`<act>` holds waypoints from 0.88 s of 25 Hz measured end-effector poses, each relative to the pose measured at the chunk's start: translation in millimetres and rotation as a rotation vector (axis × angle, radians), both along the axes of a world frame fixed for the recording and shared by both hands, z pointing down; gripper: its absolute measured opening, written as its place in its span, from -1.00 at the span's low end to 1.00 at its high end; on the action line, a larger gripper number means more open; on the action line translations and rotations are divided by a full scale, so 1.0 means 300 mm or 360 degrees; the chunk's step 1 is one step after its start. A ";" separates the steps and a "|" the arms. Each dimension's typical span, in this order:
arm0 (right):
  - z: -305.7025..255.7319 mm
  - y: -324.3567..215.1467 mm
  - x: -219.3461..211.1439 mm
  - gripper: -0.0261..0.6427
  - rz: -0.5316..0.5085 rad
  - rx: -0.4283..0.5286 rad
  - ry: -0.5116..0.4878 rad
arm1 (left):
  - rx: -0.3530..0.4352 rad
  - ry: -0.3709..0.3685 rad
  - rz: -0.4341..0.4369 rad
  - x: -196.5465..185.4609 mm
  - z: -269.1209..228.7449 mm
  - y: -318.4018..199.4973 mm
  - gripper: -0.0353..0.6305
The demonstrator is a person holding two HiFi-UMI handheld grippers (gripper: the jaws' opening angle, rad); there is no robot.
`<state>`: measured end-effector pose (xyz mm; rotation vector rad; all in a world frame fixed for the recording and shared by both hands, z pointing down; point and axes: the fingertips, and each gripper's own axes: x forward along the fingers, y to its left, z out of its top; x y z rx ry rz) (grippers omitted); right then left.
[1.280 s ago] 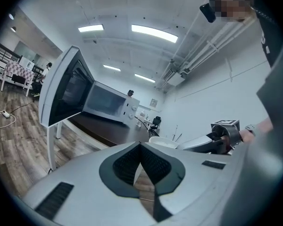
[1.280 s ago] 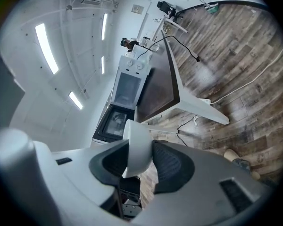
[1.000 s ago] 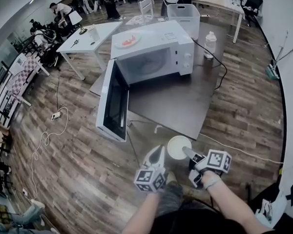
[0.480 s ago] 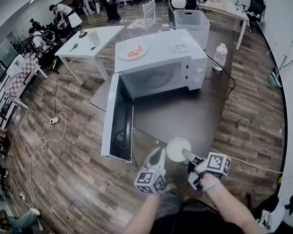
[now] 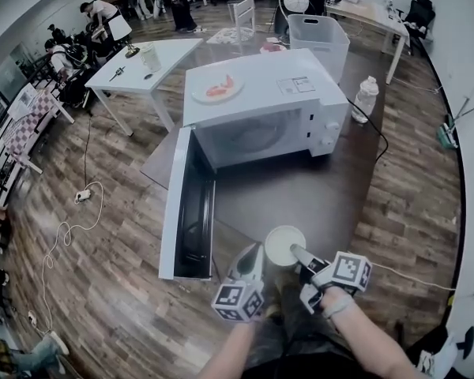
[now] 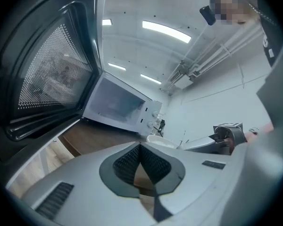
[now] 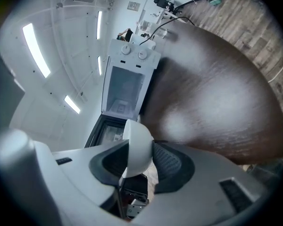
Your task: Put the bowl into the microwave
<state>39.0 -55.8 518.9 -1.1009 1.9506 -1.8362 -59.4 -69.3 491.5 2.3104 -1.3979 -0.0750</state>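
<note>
Dark wooden tabletop (image 5: 316, 188) spreads ahead, under both tools. Right gripper (image 5: 298, 252) pinches the rim of the white bowl (image 5: 283, 243) between its pads – the bowl hangs over the table's near edge, at 6 o'clock from the microwave (image 5: 261, 105). Left gripper (image 5: 253, 254), just at the bowl's 9 o'clock, has its jaws pressed together, empty. Outward, the microwave door (image 5: 188, 208) stands swung open at the bowl's 10 o'clock – a plate (image 5: 216, 90) sits on the oven's top.
</note>
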 end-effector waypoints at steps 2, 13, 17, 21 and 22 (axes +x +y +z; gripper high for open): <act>0.000 -0.030 -0.010 -0.48 -0.0006 0.0003 0.0000 | 0.0000 -0.0006 -0.0008 -0.008 0.002 -0.015 -0.89; 0.015 -0.214 -0.046 -0.48 -0.0082 -0.0002 -0.0023 | 0.0030 -0.0075 -0.0063 -0.035 -0.003 -0.158 -0.89; 0.013 -0.281 -0.053 -0.48 -0.0120 0.0043 0.0016 | 0.0030 -0.0084 -0.0093 -0.045 0.003 -0.217 -0.89; 0.010 -0.332 -0.056 -0.48 -0.0122 0.0026 0.0009 | 0.0035 -0.0085 -0.0121 -0.051 -0.001 -0.275 -0.89; 0.011 -0.343 -0.054 -0.48 -0.0122 0.0020 0.0010 | 0.0037 -0.0083 -0.0129 -0.051 -0.001 -0.287 -0.89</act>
